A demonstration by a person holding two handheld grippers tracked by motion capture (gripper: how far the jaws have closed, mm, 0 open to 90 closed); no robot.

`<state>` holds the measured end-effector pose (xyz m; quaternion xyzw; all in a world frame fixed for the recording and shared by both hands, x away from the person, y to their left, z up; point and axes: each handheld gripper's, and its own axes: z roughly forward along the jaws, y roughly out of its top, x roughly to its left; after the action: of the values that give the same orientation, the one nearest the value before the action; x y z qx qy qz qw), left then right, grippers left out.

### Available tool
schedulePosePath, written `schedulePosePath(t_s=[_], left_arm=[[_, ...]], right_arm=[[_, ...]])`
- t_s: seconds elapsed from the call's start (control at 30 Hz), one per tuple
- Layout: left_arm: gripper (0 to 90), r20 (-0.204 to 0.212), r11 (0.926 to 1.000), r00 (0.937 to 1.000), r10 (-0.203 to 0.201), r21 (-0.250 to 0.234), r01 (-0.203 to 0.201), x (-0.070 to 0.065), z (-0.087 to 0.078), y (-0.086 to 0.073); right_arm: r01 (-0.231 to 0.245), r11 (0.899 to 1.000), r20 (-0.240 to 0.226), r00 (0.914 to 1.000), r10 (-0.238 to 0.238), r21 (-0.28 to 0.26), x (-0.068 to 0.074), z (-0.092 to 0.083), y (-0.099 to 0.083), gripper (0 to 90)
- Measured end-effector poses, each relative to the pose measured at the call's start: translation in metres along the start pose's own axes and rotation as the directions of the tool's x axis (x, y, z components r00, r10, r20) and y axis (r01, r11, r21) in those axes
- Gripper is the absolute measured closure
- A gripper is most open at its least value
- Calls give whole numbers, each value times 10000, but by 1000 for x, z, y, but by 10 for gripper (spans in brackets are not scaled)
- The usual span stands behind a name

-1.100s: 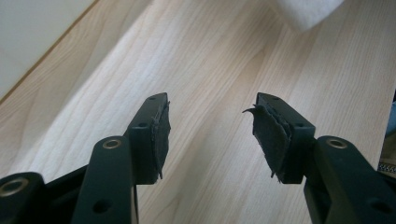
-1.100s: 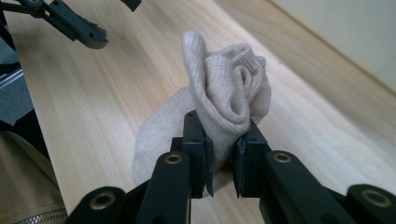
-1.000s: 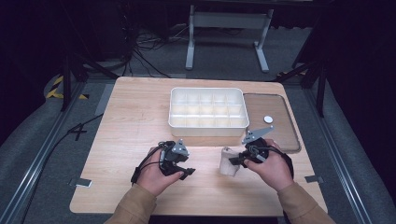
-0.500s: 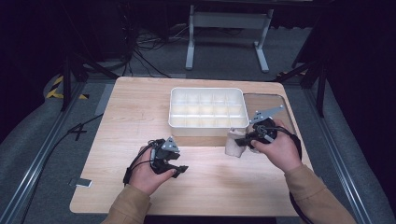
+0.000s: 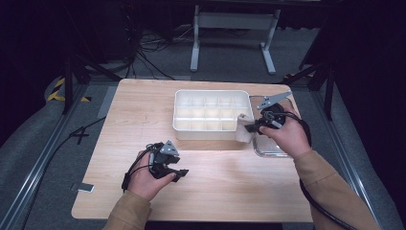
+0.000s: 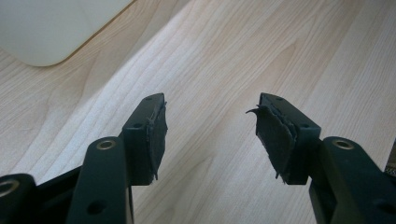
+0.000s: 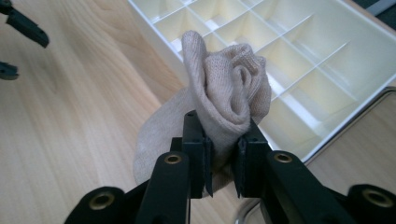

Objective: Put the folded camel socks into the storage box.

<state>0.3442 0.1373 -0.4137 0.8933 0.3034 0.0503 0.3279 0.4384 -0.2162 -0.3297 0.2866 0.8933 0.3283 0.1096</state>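
A rolled beige sock (image 7: 224, 100) is pinched between the jaws of my right gripper (image 7: 223, 154), held above the near right corner of a white divided box (image 7: 280, 42). From above, the sock (image 5: 244, 128) hangs by that corner of the box (image 5: 210, 111), with the right gripper (image 5: 256, 127) just to its right. My left gripper (image 5: 179, 173) rests low over bare wood near the table's front, jaws open with nothing between them. In the left gripper view its fingertips (image 6: 154, 126) stand well apart over the wood, the gripper (image 6: 210, 123) empty.
A clear lid or tray (image 5: 270, 146) lies on the table right of the box, partly under my right hand. The wooden table (image 5: 143, 110) has bare room at left and front. A small tag (image 5: 86, 187) lies near the front left edge.
My right gripper has carried the sock up and away from the front of the table toward the box's right corner. The left gripper drifted slightly toward the front.
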Motion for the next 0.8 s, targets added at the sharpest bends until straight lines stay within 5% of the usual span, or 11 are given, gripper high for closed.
schedulePosePath(t_s=[0.3, 0.53, 0.8], left_arm=[[435, 24, 10000, 10000, -5, 33, 5, 1, 1, 0], [439, -32, 9999, 9999, 105, -114, -105, 1, 0, 0], [438, -17, 9998, 10000, 64, -182, -64, 3, -2, -1]], right_arm=[[-60, 9999, 536, 9985, 54, 121, -25, 3, 8, 772], [189, 9997, 934, 9954, -202, 149, -40, 13, 14, 768], [672, 9947, 1395, 9872, -776, 774, -53, 27, 22, 764]])
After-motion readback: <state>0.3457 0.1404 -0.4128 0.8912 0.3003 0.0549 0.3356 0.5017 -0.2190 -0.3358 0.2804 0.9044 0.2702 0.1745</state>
